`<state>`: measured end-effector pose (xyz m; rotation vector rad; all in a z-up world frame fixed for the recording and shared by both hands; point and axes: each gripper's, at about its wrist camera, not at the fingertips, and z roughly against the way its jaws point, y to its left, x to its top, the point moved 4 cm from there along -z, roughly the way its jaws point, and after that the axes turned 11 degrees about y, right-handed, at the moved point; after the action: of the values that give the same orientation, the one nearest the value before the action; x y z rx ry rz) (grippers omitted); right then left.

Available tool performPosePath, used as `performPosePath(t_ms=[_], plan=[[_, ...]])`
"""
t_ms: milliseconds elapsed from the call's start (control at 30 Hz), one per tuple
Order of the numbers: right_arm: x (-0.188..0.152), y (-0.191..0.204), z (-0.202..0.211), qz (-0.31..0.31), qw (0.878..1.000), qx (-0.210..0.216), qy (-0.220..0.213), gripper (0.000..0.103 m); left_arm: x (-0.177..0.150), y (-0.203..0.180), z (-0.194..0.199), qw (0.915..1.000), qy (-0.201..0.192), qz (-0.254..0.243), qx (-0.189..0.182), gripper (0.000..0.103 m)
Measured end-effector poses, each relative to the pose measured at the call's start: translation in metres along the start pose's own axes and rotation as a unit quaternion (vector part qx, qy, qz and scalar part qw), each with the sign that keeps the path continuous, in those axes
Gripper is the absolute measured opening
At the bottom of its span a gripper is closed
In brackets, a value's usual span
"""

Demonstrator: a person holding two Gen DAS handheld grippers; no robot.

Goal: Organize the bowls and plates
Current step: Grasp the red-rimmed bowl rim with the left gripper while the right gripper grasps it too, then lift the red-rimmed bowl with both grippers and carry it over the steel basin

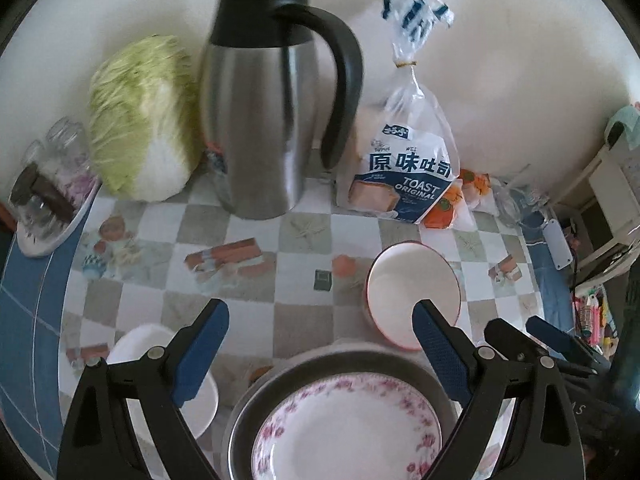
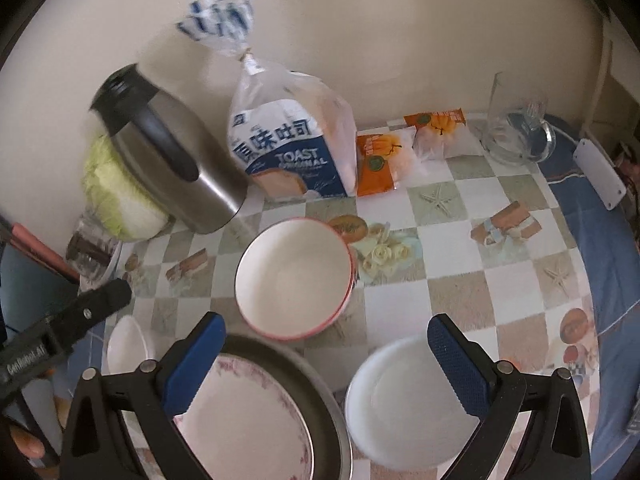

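Left gripper (image 1: 320, 344) fingers spread wide, empty; floral plate (image 1: 348, 432) in metal pan (image 1: 340, 364) below and between them; red-rimmed bowl (image 1: 412, 292) just past right fingertip; right gripper (image 2: 326, 354) wide, empty, white bowl (image 2: 404, 400) under right finger.

Along the tabletop's back edge: napa cabbage (image 1: 140, 120) leftmost, steel thermos jug (image 1: 272, 100) just beside it, toast bag (image 1: 404, 168) next. Orange snack packets (image 2: 378, 164) follow, then a clear glass pitcher (image 2: 516, 128) near the back right corner.
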<state>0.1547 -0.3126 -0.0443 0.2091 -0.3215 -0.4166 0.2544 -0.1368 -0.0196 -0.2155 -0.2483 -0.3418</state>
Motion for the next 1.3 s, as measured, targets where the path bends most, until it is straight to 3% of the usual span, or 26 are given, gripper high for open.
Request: performPosePath(t_ms=[67,200,267,333,400,533,700,833,933,1067,1300], plan=[[0.01,-0.003,-0.007,-0.005,1.0,-0.001,0.008,0.093,0.007,-0.005,-0.009,0.9998,0.005,-0.003,0.018,0.093],[0.019,-0.006,-0.029,0.0,0.999,-0.028,0.026,0.072,0.015,-0.009,-0.035,0.9996,0.026,0.003,0.011,0.09],[0.021,-0.008,-0.041,0.002,0.999,-0.033,0.035,0.061,0.017,-0.014,-0.052,0.9992,0.04,-0.002,0.01,0.081],[0.023,-0.009,-0.052,0.0,0.998,-0.034,0.046,0.048,0.018,-0.018,-0.068,0.9981,0.059,-0.005,0.014,0.061],[0.024,-0.01,-0.065,0.002,0.998,-0.033,0.059,0.039,0.017,-0.021,-0.083,0.997,0.078,-0.004,0.002,0.049],[0.026,-0.011,-0.084,0.006,0.996,-0.032,0.077,0.026,0.017,-0.027,-0.109,0.9946,0.103,-0.002,-0.015,0.034],[0.028,-0.014,-0.103,0.007,0.995,-0.028,0.098,0.025,0.014,-0.037,-0.135,0.9913,0.129,-0.009,-0.024,0.025],[0.026,-0.016,-0.114,0.004,0.993,-0.019,0.112,0.025,0.01,-0.043,-0.148,0.989,0.143,-0.013,-0.035,0.01],[0.024,-0.011,-0.117,0.015,0.993,-0.014,0.113,0.021,0.009,-0.046,-0.149,0.9897,0.138,-0.026,-0.027,0.009],[0.026,-0.01,-0.112,0.02,0.994,-0.014,0.105,0.021,0.009,-0.046,-0.138,0.9914,0.12,-0.018,-0.048,0.009],[0.031,-0.002,-0.067,0.031,0.998,-0.005,0.061,0.021,0.007,-0.052,-0.086,0.9954,0.08,-0.018,-0.049,0.01]])
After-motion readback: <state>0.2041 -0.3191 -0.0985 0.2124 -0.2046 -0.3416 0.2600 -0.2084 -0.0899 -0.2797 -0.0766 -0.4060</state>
